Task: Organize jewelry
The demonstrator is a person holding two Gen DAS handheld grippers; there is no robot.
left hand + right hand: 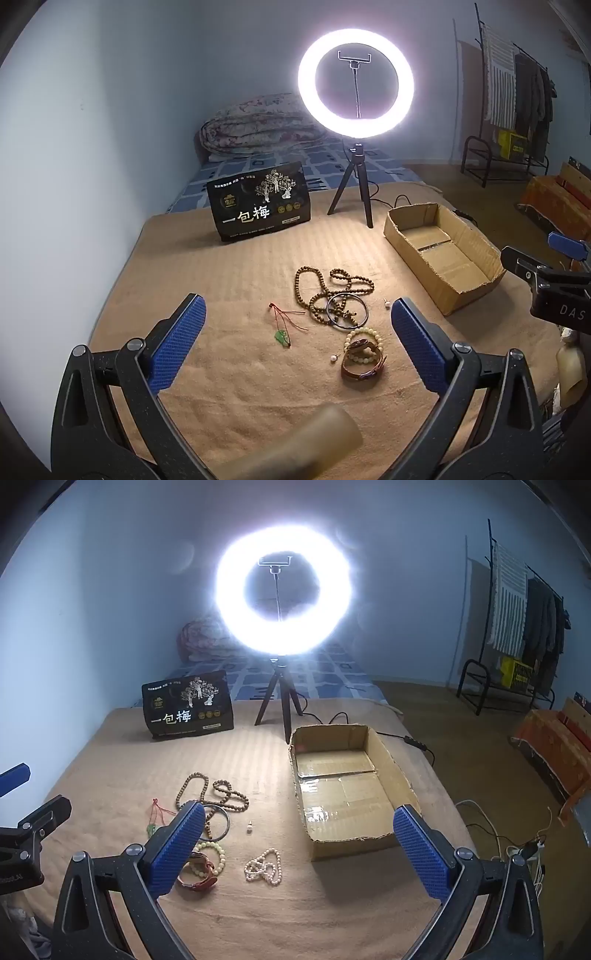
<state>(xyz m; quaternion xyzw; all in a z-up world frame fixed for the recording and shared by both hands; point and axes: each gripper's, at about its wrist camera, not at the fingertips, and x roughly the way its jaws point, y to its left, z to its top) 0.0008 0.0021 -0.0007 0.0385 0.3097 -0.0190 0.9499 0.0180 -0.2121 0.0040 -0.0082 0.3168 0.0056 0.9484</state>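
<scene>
Two handheld grippers hover over a tan ribbed blanket (pixel 229 266) covering a bed. The left gripper (pixel 297 341) has its 2 blue-padded fingers spread wide and holds nothing. The right gripper (pixel 300 845) is equally wide open and empty.

The jewelry lies loose on the blanket, between the left gripper's fingers. A long string of brown wooden beads (pixel 334 286) sits at 12 o'clock of the pile, tangled with a thin dark metal bangle (pixel 347 310). A red cord with a green pendant (pixel 283 326) lies at 9 o'clock. A pale cream bead bracelet (pixel 364 341) rests on a brown leather strap (pixel 364 367) at 6 o'clock. In the right view, a white pearl strand (pixel 264 866) lies apart, at 5 o'clock of the pile.

An open, empty cardboard box (pixel 391 771) stands at 3 o'clock of the jewelry, likely the destination.

Everything looks light. The strands are probably limp and slippery, best pinched across a bunched section. The bangle is rigid; take it by its rim.
</scene>
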